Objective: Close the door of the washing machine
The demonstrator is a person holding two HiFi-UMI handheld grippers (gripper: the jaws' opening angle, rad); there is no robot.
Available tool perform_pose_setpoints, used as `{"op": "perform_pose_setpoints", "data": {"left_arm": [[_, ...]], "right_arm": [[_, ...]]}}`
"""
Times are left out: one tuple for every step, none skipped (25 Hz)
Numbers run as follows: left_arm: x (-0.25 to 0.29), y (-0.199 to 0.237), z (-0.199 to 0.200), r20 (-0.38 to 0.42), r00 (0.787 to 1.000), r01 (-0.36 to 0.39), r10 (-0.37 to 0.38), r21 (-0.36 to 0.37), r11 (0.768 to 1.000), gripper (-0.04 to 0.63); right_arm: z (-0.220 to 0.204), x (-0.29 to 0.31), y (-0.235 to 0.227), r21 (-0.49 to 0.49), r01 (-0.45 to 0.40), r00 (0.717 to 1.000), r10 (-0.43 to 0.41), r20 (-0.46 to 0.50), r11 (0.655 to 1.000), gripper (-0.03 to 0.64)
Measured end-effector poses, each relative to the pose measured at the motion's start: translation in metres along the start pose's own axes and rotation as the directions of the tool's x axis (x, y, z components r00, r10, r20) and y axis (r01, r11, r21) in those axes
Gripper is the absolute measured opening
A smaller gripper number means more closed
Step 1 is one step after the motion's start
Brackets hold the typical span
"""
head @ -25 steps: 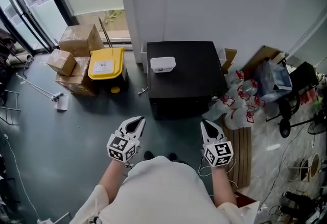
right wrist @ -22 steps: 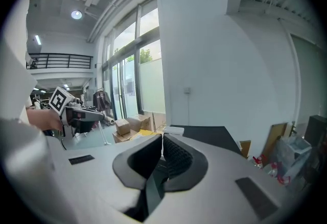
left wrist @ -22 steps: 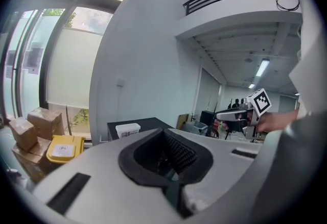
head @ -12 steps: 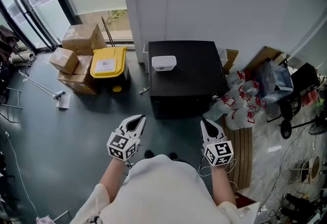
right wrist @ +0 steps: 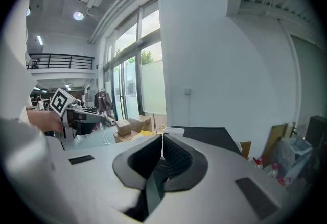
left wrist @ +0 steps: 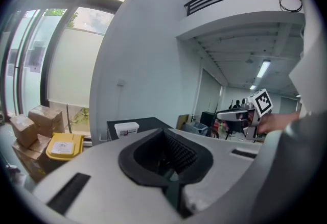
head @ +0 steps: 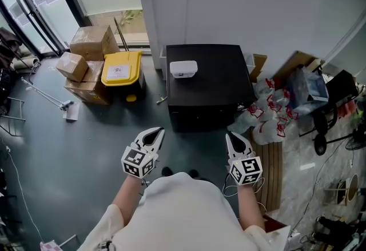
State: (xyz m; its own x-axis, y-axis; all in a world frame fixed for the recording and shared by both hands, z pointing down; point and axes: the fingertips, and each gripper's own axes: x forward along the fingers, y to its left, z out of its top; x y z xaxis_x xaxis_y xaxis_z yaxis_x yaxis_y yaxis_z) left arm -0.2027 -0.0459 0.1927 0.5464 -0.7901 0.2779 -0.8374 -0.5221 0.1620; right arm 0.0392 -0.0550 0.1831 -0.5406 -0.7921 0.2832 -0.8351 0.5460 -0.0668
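Both shut and empty, left gripper [head: 152,136] and right gripper [head: 236,142] stay parked before the washing machine [head: 209,81], its front out of sight.

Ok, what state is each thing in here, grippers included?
Left gripper: shut, empty.
Right gripper: shut, empty.
Washing machine: no door seen swung out; front barely visible from above.
Yellow bin: lid shut.
Cardboard boxes: closed, stacked.
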Motion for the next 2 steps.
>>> {"op": "perform_pose_setpoints", "data": {"left_arm": [[0.0,-0.0007,-0.0007,0.0,1.0,0.001,-0.001,-0.001,1.0,0.009],[0.0,-0.0013,-0.0014,-0.001,1.0,0.002,-0.002,-0.001,1.0,0.009]], "right_arm": [[-0.0004,-0.0004,0.0001,-0.001,0.0,1.0,0.0,0.0,1.0,0.035],[-0.0008,-0.0009,0.0002,-0.001,0.001,1.0,-0.001,0.0,1.0,0.035]]}}
